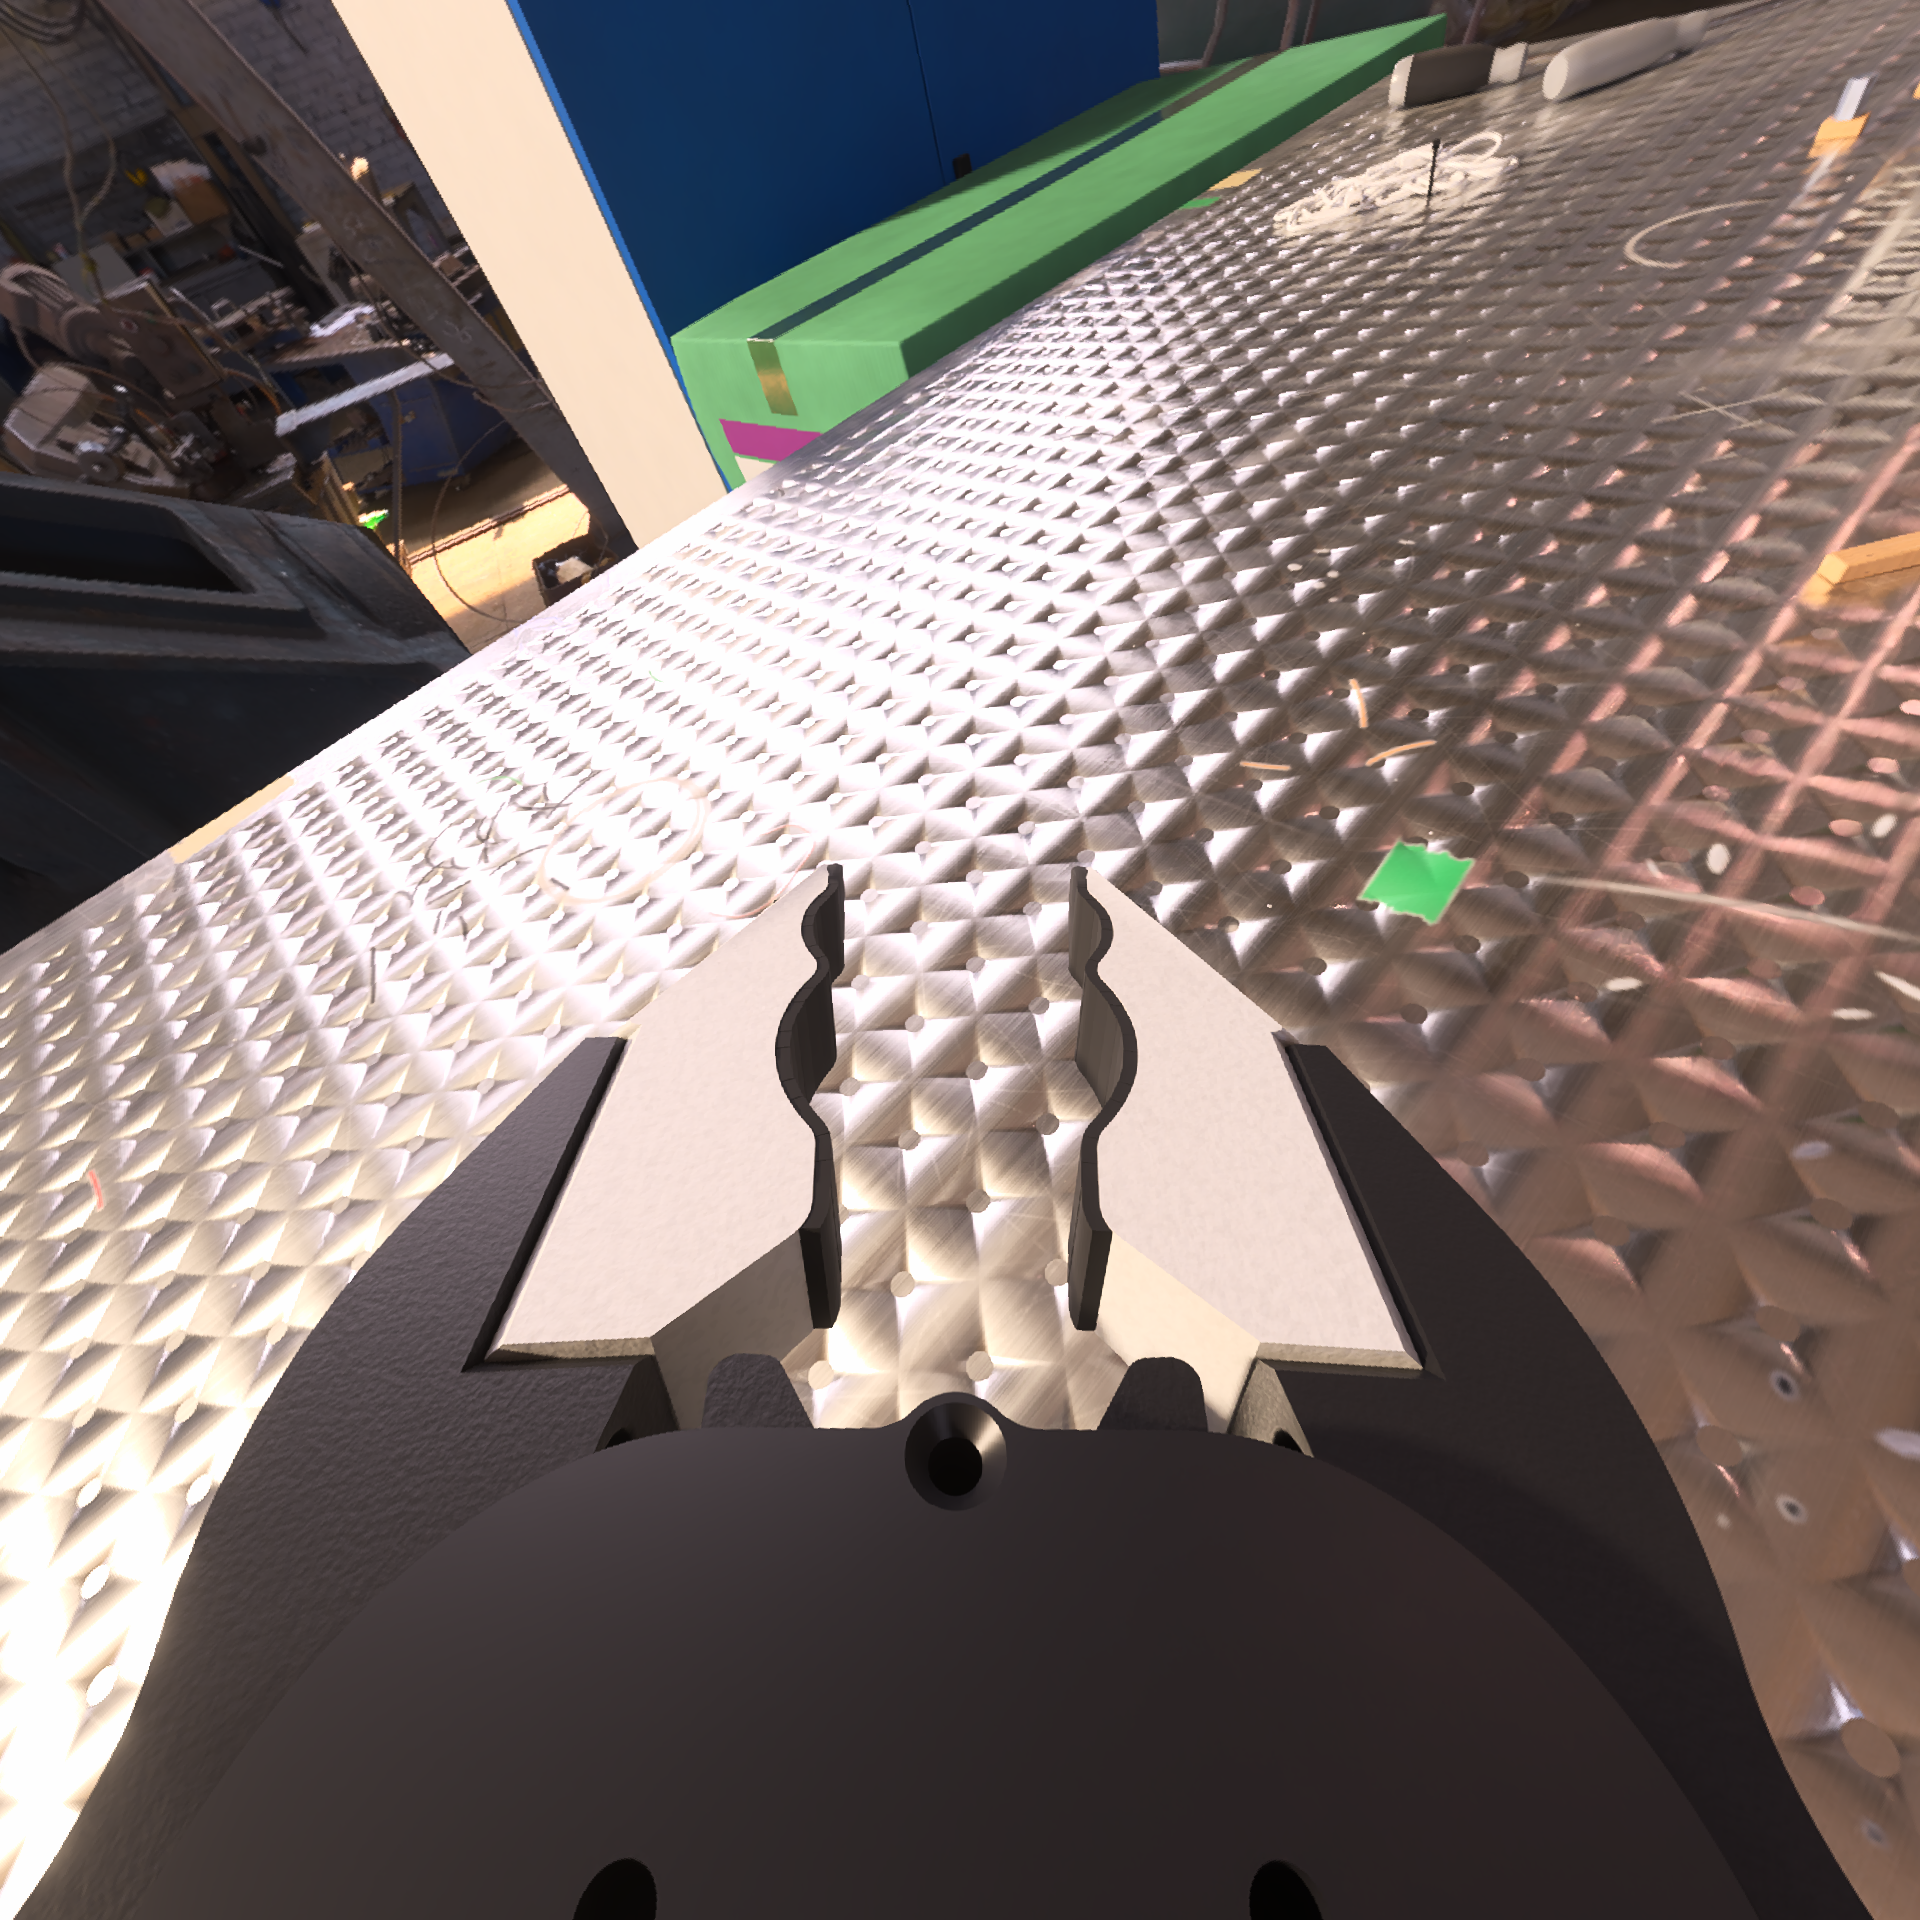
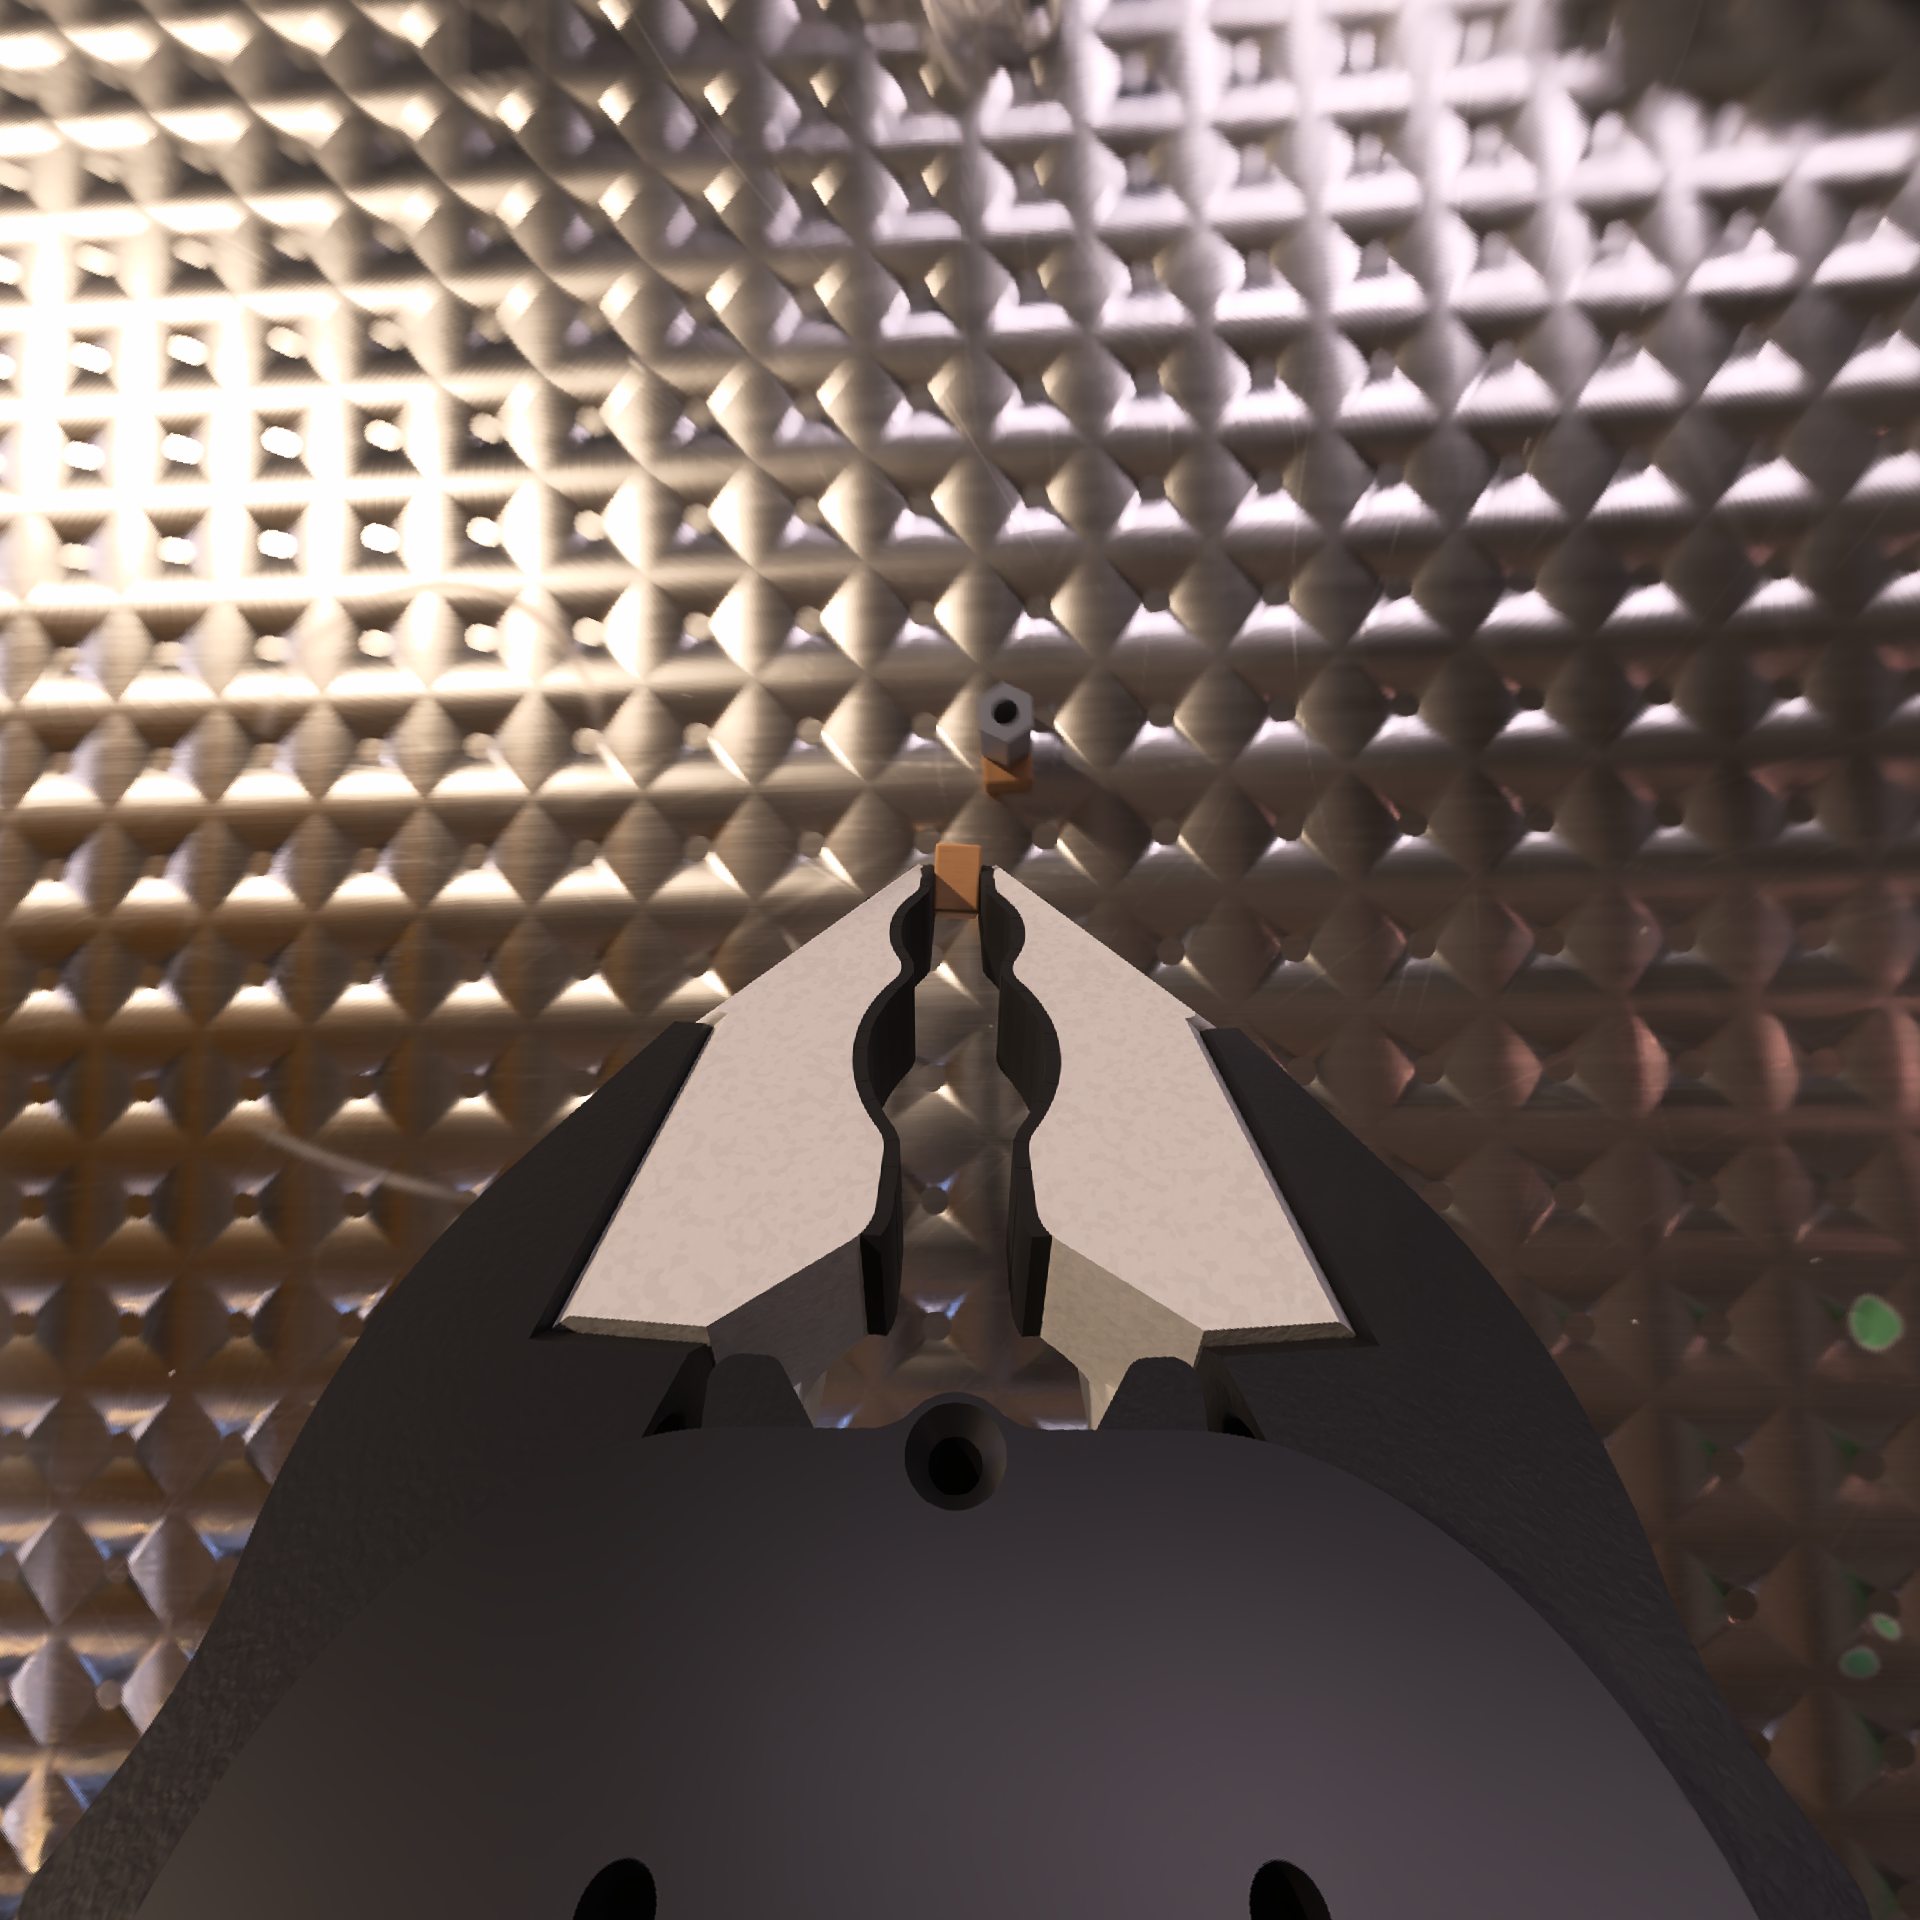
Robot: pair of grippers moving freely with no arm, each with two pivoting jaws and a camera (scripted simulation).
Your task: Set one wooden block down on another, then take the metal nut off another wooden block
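Observation:
In the right wrist view, my right gripper is shut on a small wooden block, pinched between the very tips of its fingers above the metal table. Just beyond the tips, a grey metal hex nut stands on top of another small wooden block. In the left wrist view, my left gripper is open and empty, low over the bare table. No nut shows in the left wrist view.
In the left wrist view, a long green box lies along the table's far edge. A white cord tangle, a white cylinder and wooden pieces lie far right. A green patch marks the table. The table edge drops off at left.

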